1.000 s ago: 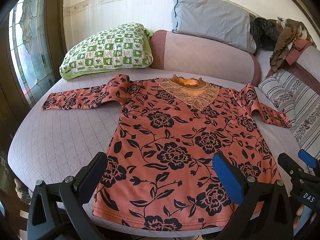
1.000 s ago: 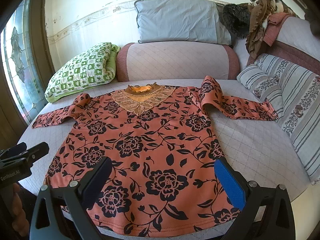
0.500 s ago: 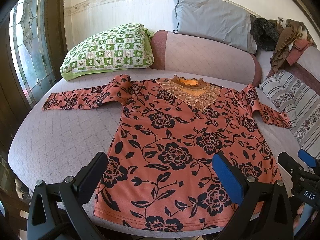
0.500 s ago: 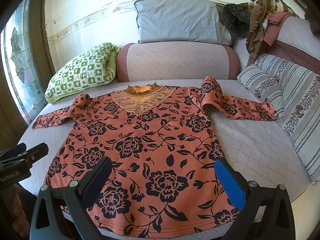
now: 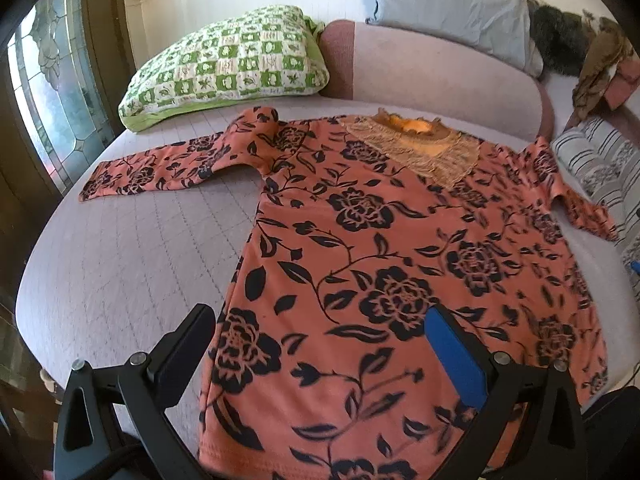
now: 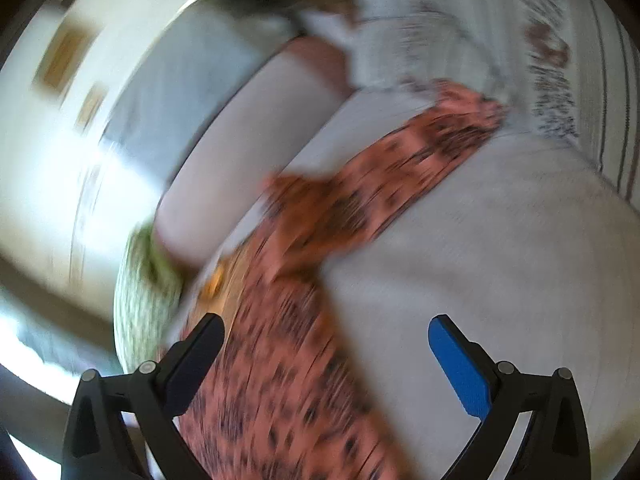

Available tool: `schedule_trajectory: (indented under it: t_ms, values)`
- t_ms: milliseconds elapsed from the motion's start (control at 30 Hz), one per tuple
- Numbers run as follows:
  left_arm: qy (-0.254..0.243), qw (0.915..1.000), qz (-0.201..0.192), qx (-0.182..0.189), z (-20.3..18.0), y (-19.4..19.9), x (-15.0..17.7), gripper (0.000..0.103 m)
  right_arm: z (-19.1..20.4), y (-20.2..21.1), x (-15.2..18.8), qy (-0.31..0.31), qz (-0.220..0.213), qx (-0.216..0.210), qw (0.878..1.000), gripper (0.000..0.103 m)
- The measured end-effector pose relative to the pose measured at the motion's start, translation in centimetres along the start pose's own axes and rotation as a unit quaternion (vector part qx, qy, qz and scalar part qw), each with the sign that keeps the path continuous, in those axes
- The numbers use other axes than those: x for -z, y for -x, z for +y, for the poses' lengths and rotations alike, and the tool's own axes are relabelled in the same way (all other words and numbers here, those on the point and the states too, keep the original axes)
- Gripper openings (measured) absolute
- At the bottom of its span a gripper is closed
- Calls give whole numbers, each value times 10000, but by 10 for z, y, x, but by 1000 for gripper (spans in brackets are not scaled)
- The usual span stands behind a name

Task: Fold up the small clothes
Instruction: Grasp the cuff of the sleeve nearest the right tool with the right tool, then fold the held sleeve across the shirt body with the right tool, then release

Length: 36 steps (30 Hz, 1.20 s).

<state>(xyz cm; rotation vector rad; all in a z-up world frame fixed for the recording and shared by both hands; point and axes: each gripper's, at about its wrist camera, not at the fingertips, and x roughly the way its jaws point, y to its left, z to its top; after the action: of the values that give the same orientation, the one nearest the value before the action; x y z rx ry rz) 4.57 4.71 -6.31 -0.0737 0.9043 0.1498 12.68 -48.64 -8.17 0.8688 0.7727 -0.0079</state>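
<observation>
An orange long-sleeved top with black flowers (image 5: 380, 260) lies flat, face up, on the grey quilted bed (image 5: 120, 264), with both sleeves spread out. My left gripper (image 5: 320, 344) is open and empty, low over the top's hem near its left side. My right gripper (image 6: 326, 346) is open and empty. Its view is blurred and tilted, and shows the top's right sleeve (image 6: 400, 168) stretched across the bed (image 6: 500, 264), with the body of the top under the left finger.
A green checked pillow (image 5: 228, 64) lies at the back left and a pink bolster (image 5: 432, 76) behind the collar. A grey pillow (image 5: 452, 4) and heaped clothes (image 5: 592, 64) sit behind. Striped cushions (image 5: 596, 160) line the right. A stained-glass window (image 5: 52, 92) stands at left.
My left gripper has moved forward and down toward the top's hem. My right gripper has swung fast to the right and rolled, now facing the right sleeve; its view is motion-blurred.
</observation>
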Motion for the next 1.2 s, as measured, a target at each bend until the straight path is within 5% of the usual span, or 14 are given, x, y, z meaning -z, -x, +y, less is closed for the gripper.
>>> schedule_trajectory:
  t_ms: [133, 300, 500, 600, 633, 667, 733, 867, 1000, 1200]
  values:
    - [-54, 9999, 75, -53, 1, -21, -11, 103, -63, -30, -71, -923, -214, 137, 9954, 102]
    - [-76, 9999, 98, -33, 2, -47, -29, 103, -97, -64, -133, -951, -357, 878, 9909, 87]
    - [-83, 9999, 71, 39, 4, -68, -40, 103, -99, -96, -162, -765, -431, 1463, 9853, 77]
    - [-71, 10000, 36, 8, 10, -73, -38, 103, -92, -110, -174, -560, -457, 1845, 9802, 57]
    - [-47, 10000, 41, -7, 13, -75, -37, 103, -89, -115, -177, -498, -446, 1960, 9783, 28]
    - [34, 10000, 79, -20, 17, -78, -36, 103, -87, -119, -182, -412, -395, 2072, 9766, 15]
    - [188, 9998, 117, 4, 24, -81, -34, 103, -78, -121, -188, -257, -386, 2146, 9756, 15]
    - [504, 9986, 84, 140, 36, -78, -36, 103, -26, -115, -194, 396, -587, 1968, 9779, 15]
    - [583, 9980, -76, 225, 37, -69, -36, 103, 64, -98, -192, 1119, -798, 1292, 9820, 15]
    - [838, 9952, -269, 433, 48, -55, -38, 103, 241, -94, -119, 2264, -561, -128, 9723, 15]
